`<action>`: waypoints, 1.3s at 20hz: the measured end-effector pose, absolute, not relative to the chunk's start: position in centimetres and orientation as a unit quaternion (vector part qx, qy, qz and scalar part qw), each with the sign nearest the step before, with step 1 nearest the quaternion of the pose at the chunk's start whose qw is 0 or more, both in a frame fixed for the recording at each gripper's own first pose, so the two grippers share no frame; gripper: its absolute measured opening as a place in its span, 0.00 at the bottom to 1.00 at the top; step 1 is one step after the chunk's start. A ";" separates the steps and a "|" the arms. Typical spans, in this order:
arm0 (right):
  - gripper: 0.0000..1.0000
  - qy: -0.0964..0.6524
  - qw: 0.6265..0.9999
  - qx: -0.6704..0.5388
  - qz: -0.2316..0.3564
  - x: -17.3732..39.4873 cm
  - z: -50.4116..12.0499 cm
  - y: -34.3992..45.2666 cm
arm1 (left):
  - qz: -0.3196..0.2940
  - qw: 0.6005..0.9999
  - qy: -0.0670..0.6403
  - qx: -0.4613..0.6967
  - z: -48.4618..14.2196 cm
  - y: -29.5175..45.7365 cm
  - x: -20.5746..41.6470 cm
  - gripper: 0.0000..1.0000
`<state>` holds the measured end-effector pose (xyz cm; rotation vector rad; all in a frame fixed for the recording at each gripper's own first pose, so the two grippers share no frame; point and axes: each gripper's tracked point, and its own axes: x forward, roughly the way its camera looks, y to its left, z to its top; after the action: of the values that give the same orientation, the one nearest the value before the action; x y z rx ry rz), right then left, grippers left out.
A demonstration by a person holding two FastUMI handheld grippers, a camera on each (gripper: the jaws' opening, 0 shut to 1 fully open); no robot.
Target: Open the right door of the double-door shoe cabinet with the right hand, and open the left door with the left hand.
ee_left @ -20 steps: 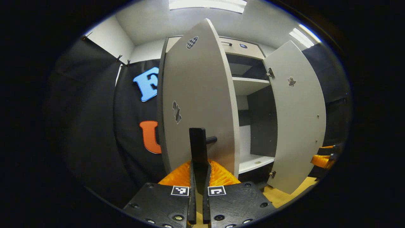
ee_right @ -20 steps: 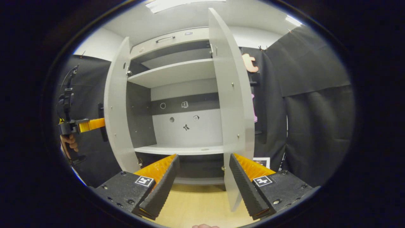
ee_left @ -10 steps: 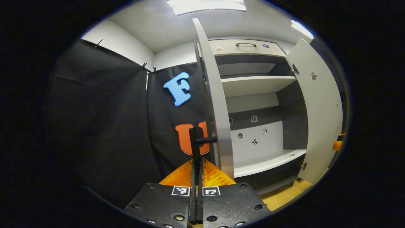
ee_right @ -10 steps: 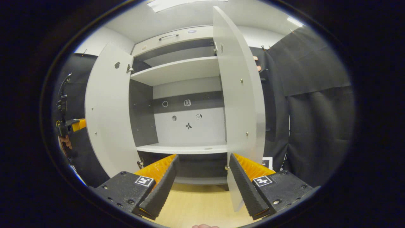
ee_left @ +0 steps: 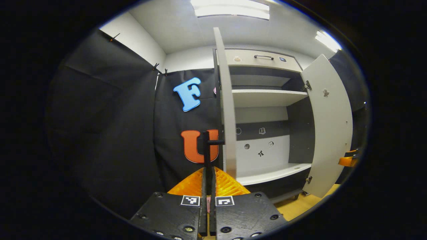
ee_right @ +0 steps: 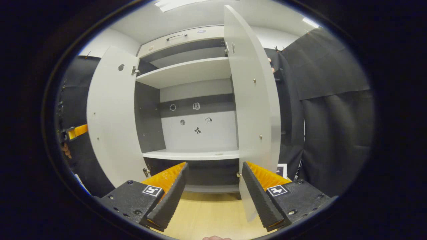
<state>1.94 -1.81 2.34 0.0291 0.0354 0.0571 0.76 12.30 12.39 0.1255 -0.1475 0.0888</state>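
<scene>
In the left gripper view the left gripper (ee_left: 207, 186) sits nearest, its fingers pressed together on the dark handle (ee_left: 206, 150) of the left door (ee_left: 228, 110), with no gap showing beyond the handle's own thickness. That door now stands almost edge-on to this camera, where a second ago its broad front face was turned toward it; it has swung well out from the cabinet (ee_left: 263, 100), and half a second ago it was already close to this angle, so I judge the swing to be nearly spent. In the right gripper view the right gripper (ee_right: 213, 196) hangs with its fingers wide apart and nothing between them, just in front of the lower edge of the right door (ee_right: 253, 110), which is open and has barely moved over the same second. Past both doors the cabinet interior lies exposed: a lower shelf (ee_right: 193, 155), an upper shelf (ee_right: 186, 71), and a back panel with a few small stickers. The left door (ee_right: 111, 116) fills more of the right gripper view than before, confirming its outward sweep. With both doors standing open, the task looks essentially done; what seems left is letting go of the handle.
</scene>
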 end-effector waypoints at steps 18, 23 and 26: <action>0.97 -0.022 0.999 0.021 0.032 0.7 4.5 0.2 | 0.002 0.999 -0.045 0.019 6.1 0.2 4.0 0.94; 0.97 -0.021 0.999 0.022 0.033 0.9 4.3 0.9 | -0.009 0.999 -0.048 0.014 6.1 0.1 3.9 0.94; 0.97 -0.026 0.999 0.019 0.033 0.9 4.6 1.1 | -0.008 0.999 -0.045 0.013 6.1 0.2 3.9 0.94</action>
<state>0.87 1.11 4.65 0.0373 -0.0515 0.0660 3.86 0.18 6.10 0.0251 -0.0893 -0.0158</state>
